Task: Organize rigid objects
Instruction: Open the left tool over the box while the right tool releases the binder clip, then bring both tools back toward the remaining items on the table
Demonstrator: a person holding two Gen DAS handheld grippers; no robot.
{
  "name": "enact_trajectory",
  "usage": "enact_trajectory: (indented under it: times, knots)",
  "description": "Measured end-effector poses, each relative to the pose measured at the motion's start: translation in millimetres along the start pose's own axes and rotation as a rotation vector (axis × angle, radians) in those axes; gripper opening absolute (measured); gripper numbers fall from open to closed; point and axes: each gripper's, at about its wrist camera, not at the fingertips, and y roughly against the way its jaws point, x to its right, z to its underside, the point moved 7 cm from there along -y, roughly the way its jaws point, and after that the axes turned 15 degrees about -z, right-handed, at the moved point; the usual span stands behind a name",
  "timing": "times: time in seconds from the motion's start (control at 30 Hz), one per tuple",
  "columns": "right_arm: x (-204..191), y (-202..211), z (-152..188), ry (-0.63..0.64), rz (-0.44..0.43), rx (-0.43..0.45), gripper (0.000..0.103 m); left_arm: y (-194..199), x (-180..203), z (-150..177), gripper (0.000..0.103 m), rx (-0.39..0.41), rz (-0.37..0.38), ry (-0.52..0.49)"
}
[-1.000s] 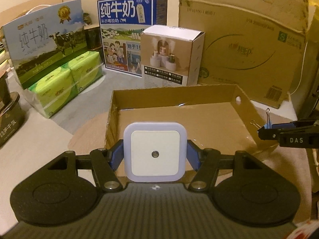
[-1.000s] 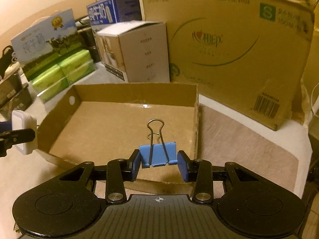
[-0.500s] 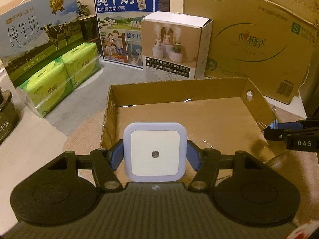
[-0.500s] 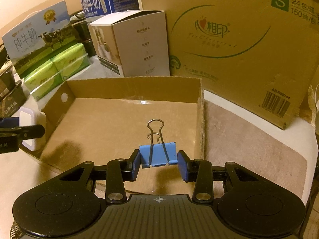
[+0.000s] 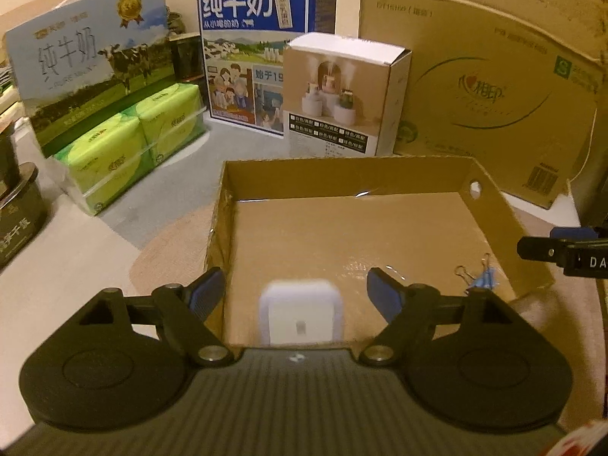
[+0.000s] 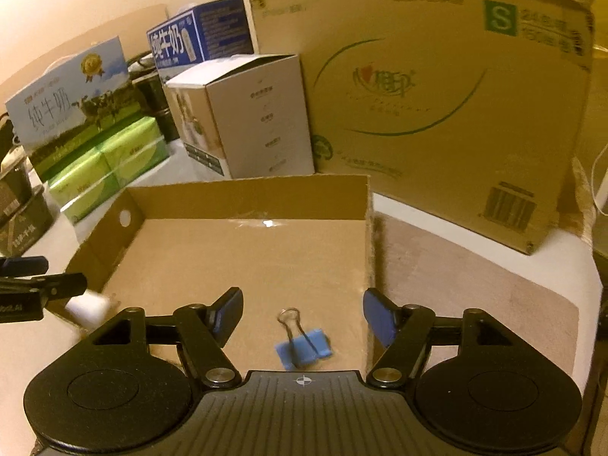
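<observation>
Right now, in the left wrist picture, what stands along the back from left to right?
Light blue milk carton with a cow → dark blue milk carton with cartoon people → small white and tan humidifier box → big brown cardboard shipping box.

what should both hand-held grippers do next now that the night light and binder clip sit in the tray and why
Probably lift both straight back out of the cardboard tray. The left hand-held gripper and right hand-held gripper have just been opening; their pads stand clear of the white night light and blue binder clip, which look released inside, so nothing is left to hold.
</observation>
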Motion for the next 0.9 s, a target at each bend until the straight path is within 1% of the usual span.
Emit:
enact_trajectory:
  times: [0.23, 0.47, 0.57, 0.7, 0.9]
  knots:
    - [-13.9, 45.5, 17.0, -0.037, -0.016, 0.040, 0.070, 48.5, -7.3, 16.5, 0.080, 0.034, 0.013, 0.039]
    - [-38.6, 98.2, 44.3, -0.045, -0.038, 0.083, 0.070, 99.6, -16.2, 47.0, 0.080, 0.061, 0.005, 0.070]
    - [-49.5, 117.1, 59.4, -0.031, -0.050, 0.098, 0.070, 118.9, -20.7, 63.5, 0.080, 0.069, -0.001, 0.089]
    - [-58.5, 137.9, 85.0, -0.018, -0.056, 0.104, 0.070, 140.4, -22.6, 90.9, 0.080, 0.076, -0.031, 0.082]
    - [-62.5, 156.0, 124.0, 0.028, -0.018, 0.084, 0.070, 156.6, -20.9, 133.7, 0.080, 0.056, -0.062, 0.077]
